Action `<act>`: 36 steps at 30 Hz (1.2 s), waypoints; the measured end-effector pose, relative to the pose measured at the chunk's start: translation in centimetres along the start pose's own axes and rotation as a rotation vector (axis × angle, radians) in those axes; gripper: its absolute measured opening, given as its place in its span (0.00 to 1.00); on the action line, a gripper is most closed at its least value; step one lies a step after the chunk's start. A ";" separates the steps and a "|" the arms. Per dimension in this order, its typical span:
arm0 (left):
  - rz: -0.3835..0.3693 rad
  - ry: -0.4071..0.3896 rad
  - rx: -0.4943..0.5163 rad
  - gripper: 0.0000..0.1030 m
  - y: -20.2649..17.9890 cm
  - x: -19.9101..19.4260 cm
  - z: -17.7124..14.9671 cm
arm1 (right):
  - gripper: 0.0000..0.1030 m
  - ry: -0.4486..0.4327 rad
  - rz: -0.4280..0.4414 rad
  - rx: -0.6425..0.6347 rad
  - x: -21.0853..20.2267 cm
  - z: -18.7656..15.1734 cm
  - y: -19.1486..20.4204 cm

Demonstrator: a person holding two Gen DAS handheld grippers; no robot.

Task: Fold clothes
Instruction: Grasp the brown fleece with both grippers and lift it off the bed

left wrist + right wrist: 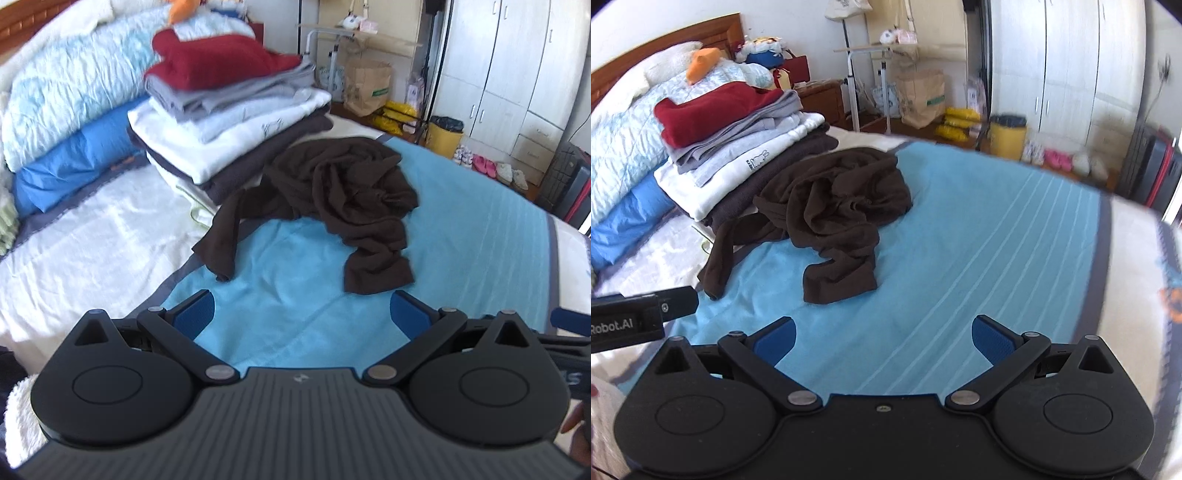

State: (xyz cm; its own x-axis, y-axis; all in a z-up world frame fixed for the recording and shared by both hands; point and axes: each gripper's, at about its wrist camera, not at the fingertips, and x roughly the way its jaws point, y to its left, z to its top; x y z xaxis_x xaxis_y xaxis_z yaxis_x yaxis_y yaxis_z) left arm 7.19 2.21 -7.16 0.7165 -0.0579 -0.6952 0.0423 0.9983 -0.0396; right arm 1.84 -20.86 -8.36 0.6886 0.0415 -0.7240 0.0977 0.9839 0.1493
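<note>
A crumpled dark brown garment lies on the light blue bedspread, one sleeve trailing left and another toward me. My left gripper hovers open above the spread, short of the nearer sleeve, with nothing between its blue pads. My right gripper is open too, empty, lower and to the right of the garment. Behind the garment stands a stack of folded clothes, topped by a red sweater.
Rolled quilts and a blue pillow line the head of the bed at left. Beyond the far bed edge are a paper bag, a yellow bin, slippers and a white wardrobe. The left gripper's body shows at the left edge of the right wrist view.
</note>
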 end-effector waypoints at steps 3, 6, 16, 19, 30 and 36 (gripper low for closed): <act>0.009 -0.017 0.042 1.00 0.7 3.8 1.7 | 1.00 0.026 0.058 0.051 1.8 -0.4 -0.9; 0.018 -0.034 0.084 0.99 1.4 7.7 3.3 | 1.00 0.028 0.133 0.112 3.9 -0.5 -1.5; -0.121 -0.081 0.091 0.97 2.4 20.4 6.4 | 0.99 -0.017 0.170 0.004 12.7 2.8 -0.4; -0.163 -0.013 0.028 0.74 3.0 23.1 6.3 | 0.98 -0.035 0.219 0.010 15.4 5.7 -1.5; -0.170 -0.052 0.038 0.72 1.7 28.1 6.8 | 0.99 0.063 0.340 0.175 31.1 16.2 -6.3; -0.201 -0.091 0.033 0.74 1.4 29.7 6.9 | 0.76 0.034 0.335 -0.002 33.5 16.4 -1.9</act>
State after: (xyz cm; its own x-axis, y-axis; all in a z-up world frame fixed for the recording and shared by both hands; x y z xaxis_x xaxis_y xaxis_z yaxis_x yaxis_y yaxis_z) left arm 33.39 1.88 -22.90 0.7512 -0.2572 -0.6079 0.2121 0.9662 -0.1467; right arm 36.51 -24.15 -21.79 0.6579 0.3686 -0.6568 -0.1315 0.9149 0.3817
